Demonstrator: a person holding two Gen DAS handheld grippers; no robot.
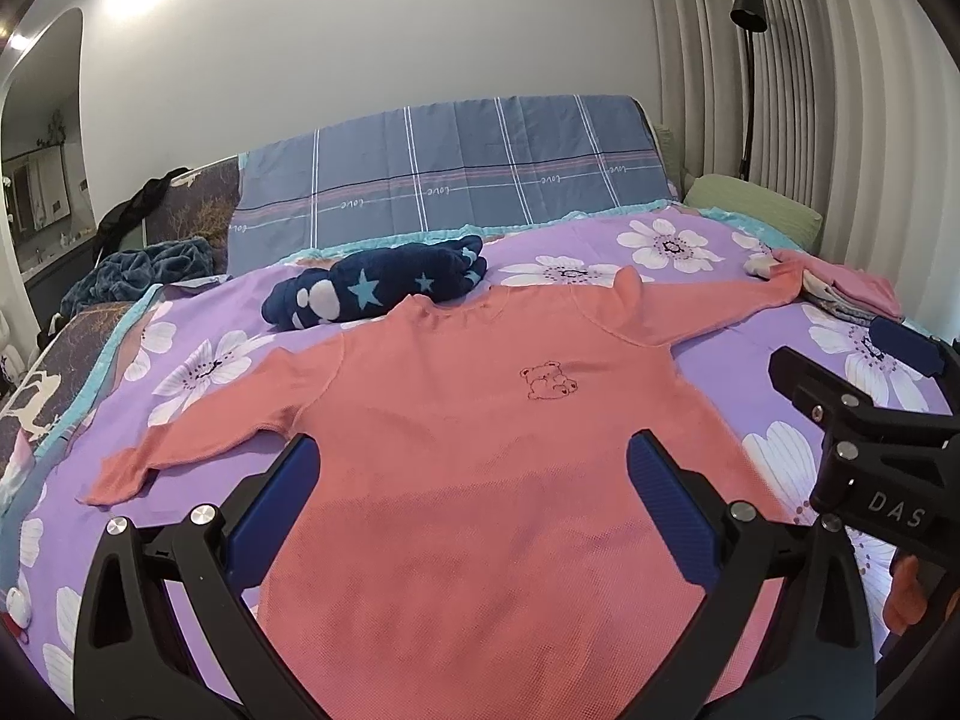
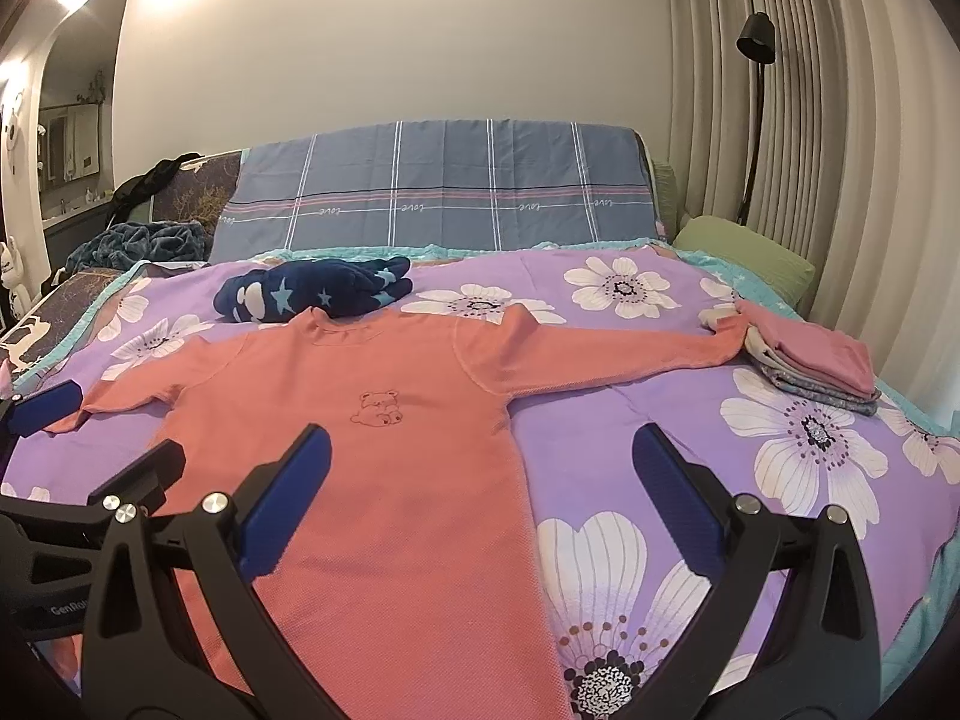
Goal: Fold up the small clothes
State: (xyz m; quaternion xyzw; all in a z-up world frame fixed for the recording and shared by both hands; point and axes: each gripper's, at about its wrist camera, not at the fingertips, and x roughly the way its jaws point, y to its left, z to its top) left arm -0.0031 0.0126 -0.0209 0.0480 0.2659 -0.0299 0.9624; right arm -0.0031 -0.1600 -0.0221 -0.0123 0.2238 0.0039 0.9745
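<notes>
Left wrist view | pink shirt (image 1: 456,420) flat on bed (image 1: 780,360), light, limp | pinch sleeve cuff at 9 o'clock | left hand-held gripper (image 1: 474,510) and right hand-held gripper (image 2: 480,504) both gaping, empty

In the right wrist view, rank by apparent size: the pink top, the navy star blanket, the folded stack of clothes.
1. pink top, by far the largest, spread flat.
2. and 3. navy star blanket and folded stack of clothes look about alike; the blanket lies farther back, so I won't rank them.

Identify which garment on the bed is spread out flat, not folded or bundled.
The pink long-sleeved top with the bear outline: sleeves outstretched, unlike the bundled navy star garment and the folded stack.
</notes>
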